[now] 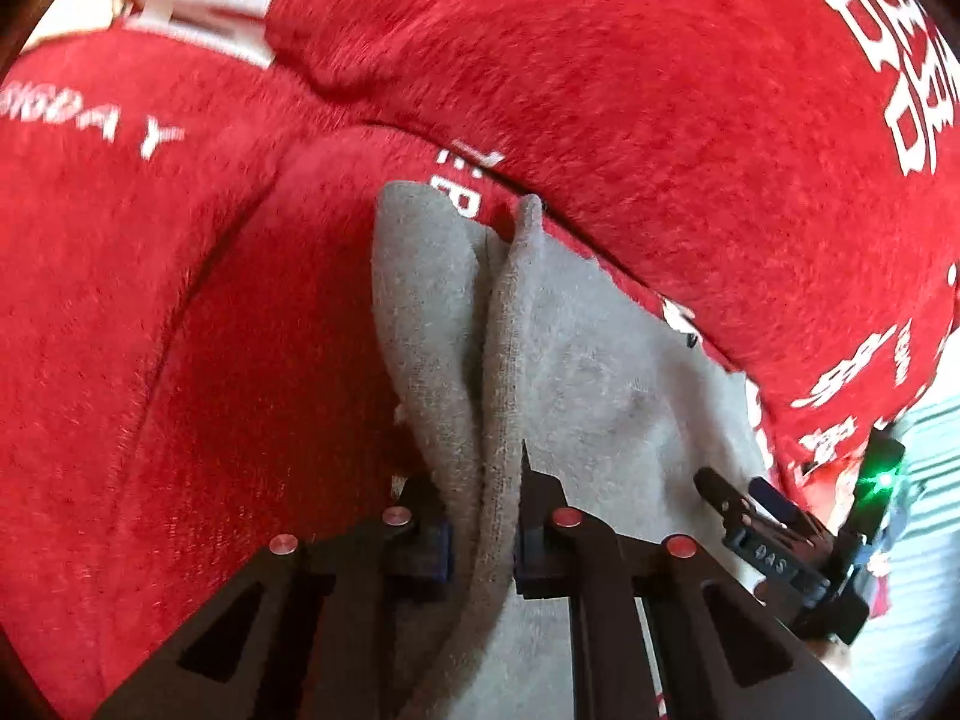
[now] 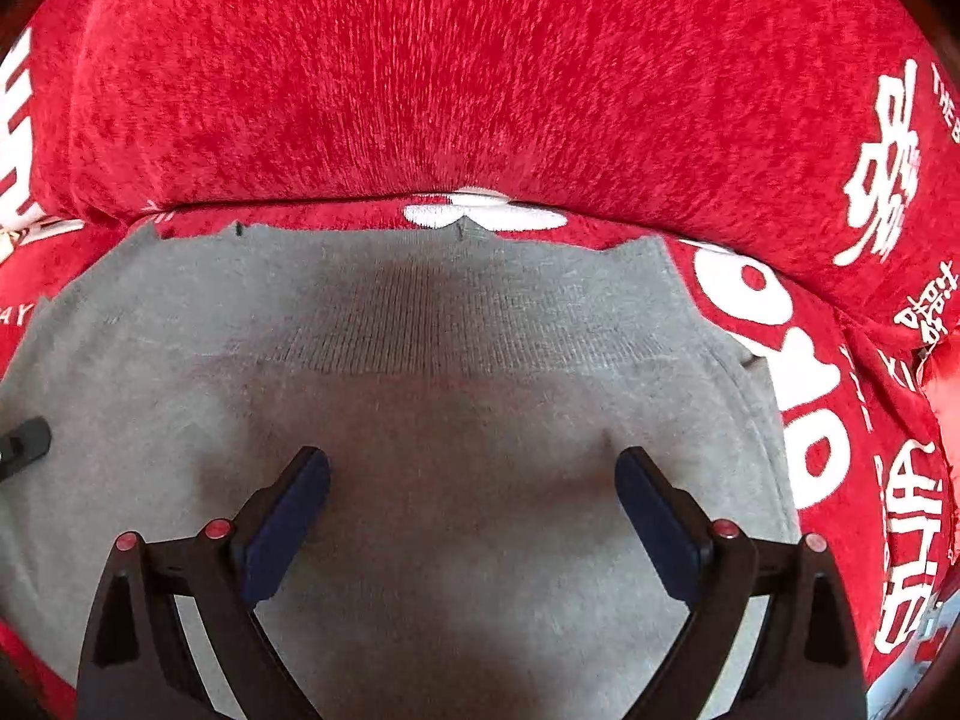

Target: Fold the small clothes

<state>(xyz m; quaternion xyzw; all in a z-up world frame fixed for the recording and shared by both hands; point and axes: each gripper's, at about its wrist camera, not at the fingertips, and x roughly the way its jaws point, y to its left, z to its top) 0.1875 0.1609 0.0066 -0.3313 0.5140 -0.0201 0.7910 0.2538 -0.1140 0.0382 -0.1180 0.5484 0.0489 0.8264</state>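
A small grey knit garment (image 2: 456,372) lies spread on a red plush sofa seat (image 2: 798,420), its ribbed hem toward the back cushion. In the left wrist view my left gripper (image 1: 480,516) is shut on a raised fold of the grey garment (image 1: 498,324), which stands up as a ridge between the pads. My right gripper (image 2: 474,498) hovers just above the flat middle of the cloth, jaws wide open with nothing between them. The right gripper (image 1: 780,546) also shows at the lower right of the left wrist view, over the garment's far side.
The red back cushion (image 2: 420,72) with white lettering rises right behind the garment. A seam between two seat cushions (image 1: 180,312) runs to the left of the cloth. A pale striped surface (image 1: 924,540) shows past the sofa's edge at the right.
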